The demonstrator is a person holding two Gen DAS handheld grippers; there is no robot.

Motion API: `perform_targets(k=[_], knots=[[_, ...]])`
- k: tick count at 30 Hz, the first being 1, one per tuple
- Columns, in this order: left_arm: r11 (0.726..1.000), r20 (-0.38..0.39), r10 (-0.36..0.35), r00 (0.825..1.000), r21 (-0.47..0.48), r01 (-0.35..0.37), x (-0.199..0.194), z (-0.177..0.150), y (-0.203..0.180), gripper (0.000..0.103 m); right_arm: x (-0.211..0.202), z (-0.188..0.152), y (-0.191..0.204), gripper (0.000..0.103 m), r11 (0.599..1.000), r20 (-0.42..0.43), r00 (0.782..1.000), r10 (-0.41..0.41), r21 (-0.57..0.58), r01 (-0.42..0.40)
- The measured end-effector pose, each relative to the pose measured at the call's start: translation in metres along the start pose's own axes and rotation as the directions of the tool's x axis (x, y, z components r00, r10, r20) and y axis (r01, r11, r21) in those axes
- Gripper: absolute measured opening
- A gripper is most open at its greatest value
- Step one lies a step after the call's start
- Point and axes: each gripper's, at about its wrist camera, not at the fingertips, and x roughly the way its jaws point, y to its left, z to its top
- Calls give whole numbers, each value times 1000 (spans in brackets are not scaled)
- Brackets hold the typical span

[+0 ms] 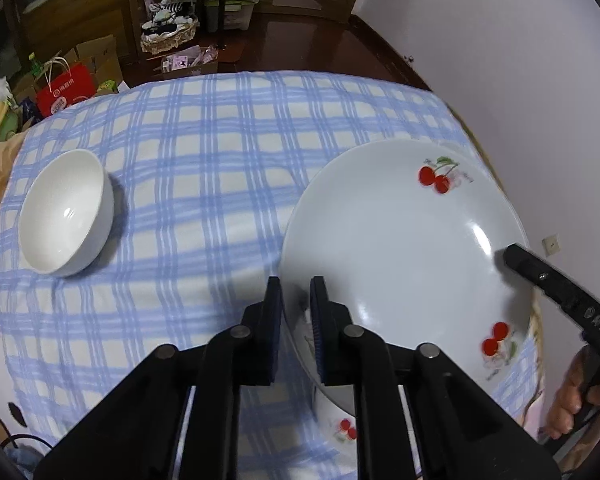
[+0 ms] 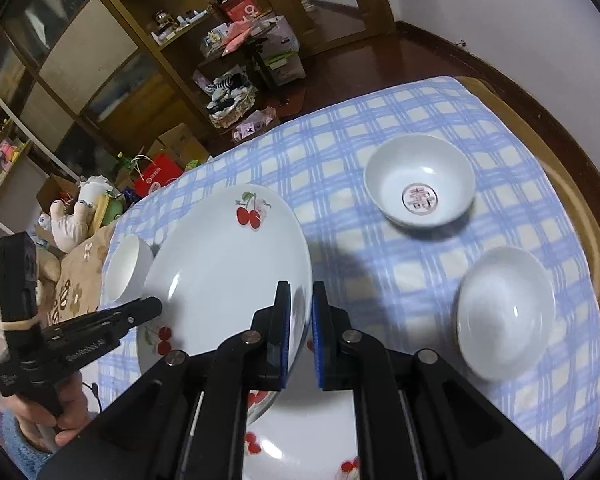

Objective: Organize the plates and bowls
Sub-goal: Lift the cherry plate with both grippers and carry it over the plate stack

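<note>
The cherry plate [image 1: 400,248] is held above the table, between the two grippers. It is white, with small red cherry prints near its rim, and it is a little tilted. The left gripper [image 1: 296,300] closes its jaws on the left edge of this plate, and the rim passes between the two blue pads. The right gripper [image 2: 301,304] closes on the opposite edge in the same way, so both pairs of jaws grip the same plate. In the right wrist view, a hand [image 2: 56,412] holds the handle of the left gripper.

Under the lifted plate lies a second cherry plate [image 2: 300,436] on the checked cloth [image 1: 204,152]; it shows below the jaws of the right gripper. The cloth is blue and white and covers the table.

A plain white bowl [image 1: 66,212] stands on the cloth at the left side, well apart from the plates. At the right side stands a bowl with a red emblem [image 2: 420,182] inside, and nearer to the camera another white bowl [image 2: 506,312]. These two are apart from each other.

Beyond the table are wooden shelves [image 2: 112,40] and a red paper bag [image 1: 66,88] on the floor.
</note>
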Motion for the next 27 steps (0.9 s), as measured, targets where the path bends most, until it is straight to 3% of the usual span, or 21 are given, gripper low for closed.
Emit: perform_targets(k=[14,27], knots=[[999,17,12,1000,46,-13,-11,-55,-9,12,-29,-71,4,11,996,61,996,-71,-41,74],[995,-21,11,1000,95,-9,-3,-88,-23,12,-35,-119,-18,11,996,66,994,-88,26,87]])
